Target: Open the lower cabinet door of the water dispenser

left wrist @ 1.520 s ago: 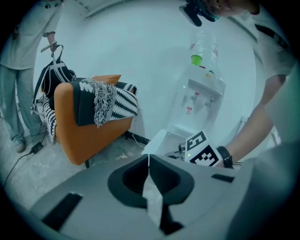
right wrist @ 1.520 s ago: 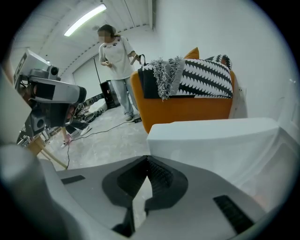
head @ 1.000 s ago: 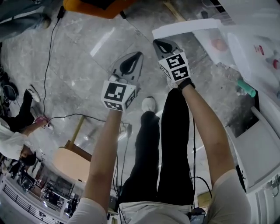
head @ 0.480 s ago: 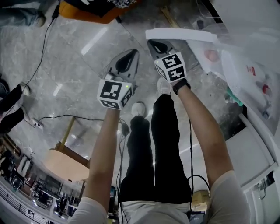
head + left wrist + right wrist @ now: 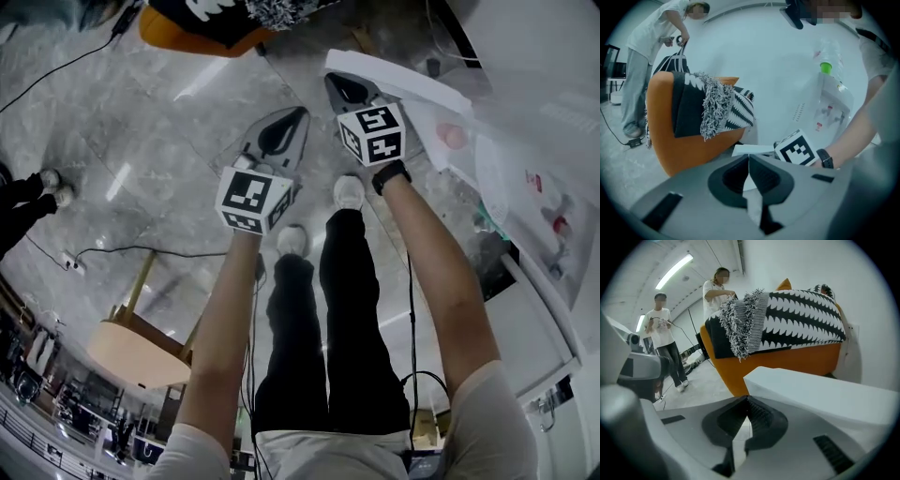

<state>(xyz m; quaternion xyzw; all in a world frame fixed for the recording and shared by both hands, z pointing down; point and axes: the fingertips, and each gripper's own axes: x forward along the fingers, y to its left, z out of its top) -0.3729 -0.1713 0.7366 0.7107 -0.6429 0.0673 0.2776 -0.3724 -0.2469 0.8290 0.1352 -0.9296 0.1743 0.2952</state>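
- Marble floor [image 5: 141,131] spreads beneath both hand-held grippers.
- Water dispenser [image 5: 829,105] stands right of the right hand-held gripper [image 5: 343,87]; a white panel [image 5: 825,394], likely its lower door, sits just beside that tip.
- Left hand-held gripper [image 5: 292,118] and the right both have jaws together, empty.
- Risk: closed jaws could slide off the panel edge.

A white top [image 5: 492,412], black trousers [image 5: 319,347], 2 white shoes [image 5: 349,191] and a black wristband [image 5: 391,175] (right wrist) are worn.

No writing can be read; the red labels [image 5: 819,125] on the water dispenser [image 5: 834,96] are too small.
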